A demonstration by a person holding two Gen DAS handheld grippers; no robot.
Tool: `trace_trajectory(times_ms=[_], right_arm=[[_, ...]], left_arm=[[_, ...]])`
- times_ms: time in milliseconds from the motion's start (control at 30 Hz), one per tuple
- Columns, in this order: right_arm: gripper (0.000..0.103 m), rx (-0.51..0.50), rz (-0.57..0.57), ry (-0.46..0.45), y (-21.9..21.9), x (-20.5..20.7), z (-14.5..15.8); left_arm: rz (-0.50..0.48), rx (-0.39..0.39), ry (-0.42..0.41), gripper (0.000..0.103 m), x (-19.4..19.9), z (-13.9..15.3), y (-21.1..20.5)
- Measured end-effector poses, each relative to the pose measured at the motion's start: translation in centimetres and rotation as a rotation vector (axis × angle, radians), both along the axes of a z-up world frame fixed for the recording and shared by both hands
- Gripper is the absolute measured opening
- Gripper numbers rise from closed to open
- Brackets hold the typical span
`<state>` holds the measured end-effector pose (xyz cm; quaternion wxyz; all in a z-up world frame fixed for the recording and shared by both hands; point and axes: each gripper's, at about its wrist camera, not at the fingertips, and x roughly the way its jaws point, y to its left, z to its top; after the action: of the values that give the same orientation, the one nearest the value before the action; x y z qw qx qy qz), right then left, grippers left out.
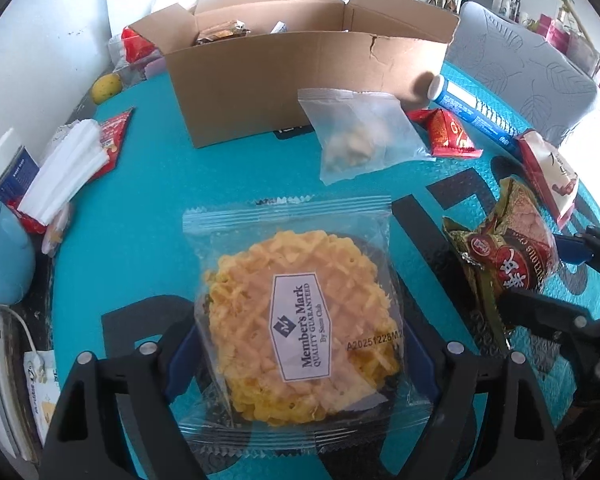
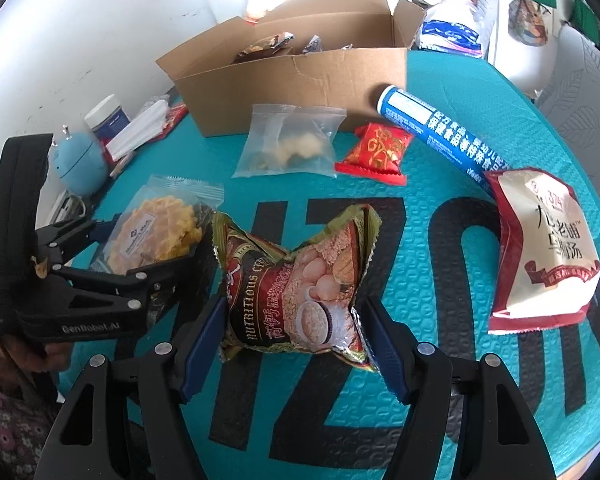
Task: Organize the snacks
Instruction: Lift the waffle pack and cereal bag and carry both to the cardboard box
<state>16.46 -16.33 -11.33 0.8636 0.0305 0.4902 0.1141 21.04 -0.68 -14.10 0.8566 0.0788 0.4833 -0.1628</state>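
Observation:
A clear packet with a yellow waffle (image 1: 300, 312) sits between the blue pads of my left gripper (image 1: 300, 360), which is shut on its sides. In the right wrist view that same waffle packet (image 2: 156, 236) shows in the left gripper (image 2: 152, 248) at the left. My right gripper (image 2: 294, 320) is shut on a green and red cereal packet (image 2: 296, 272), pinched in at its waist. From the left wrist view the cereal packet (image 1: 500, 248) and the right gripper (image 1: 540, 276) are at the right edge. An open cardboard box (image 1: 260, 92) (image 2: 292, 84) holding some snacks stands behind.
On the teal mat (image 2: 440, 216) lie a clear bag (image 2: 292, 144), a small red packet (image 2: 380, 148), a blue tube (image 2: 432, 124) and a white and red pouch (image 2: 548, 248). At the left are white napkins (image 1: 68, 164), a lemon (image 1: 106, 87) and a blue round device (image 2: 78, 160).

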Motion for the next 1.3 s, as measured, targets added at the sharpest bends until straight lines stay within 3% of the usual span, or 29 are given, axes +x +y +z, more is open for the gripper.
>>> trace_trajectory(times_ms=[200,467,533,600,700,900,1300], right_arm=[[0.089,-0.019,0.003,0.017,0.9,1.3,-1.1],[0.089,-0.036,0.008,0.003,1.3,1.7,-1.2],[0.083,-0.028,0.011,-0.018,1.3,1.5,-1.1],[0.07,0.0,0.009,-0.03,0.9,1.2,-0.9],[0.065,0.015,-0.014,-0.046,0.8,1.0,-0.8],[0.062,0.012,-0.001,-0.063,1.2,0.6,-0.5],[0.053,0.043,0.024,-0.071,1.0,0.2,0.3]], left_arm=[[0.042,-0.011,-0.014,0.098,0.3,-0.3,0.3],[0.047,-0.01,-0.026,0.098,-0.8,-0.2,0.3],[0.061,-0.013,-0.033,0.095,-0.9,-0.2,0.5],[0.051,-0.016,-0.048,0.082,-1.2,0.1,0.4],[0.035,-0.015,-0.039,0.079,-1.2,0.2,0.5],[0.053,-0.073,-0.007,0.077,-1.0,1.0,1.8],[0.016,-0.094,-0.044,0.077,-1.3,2.9,1.0]])
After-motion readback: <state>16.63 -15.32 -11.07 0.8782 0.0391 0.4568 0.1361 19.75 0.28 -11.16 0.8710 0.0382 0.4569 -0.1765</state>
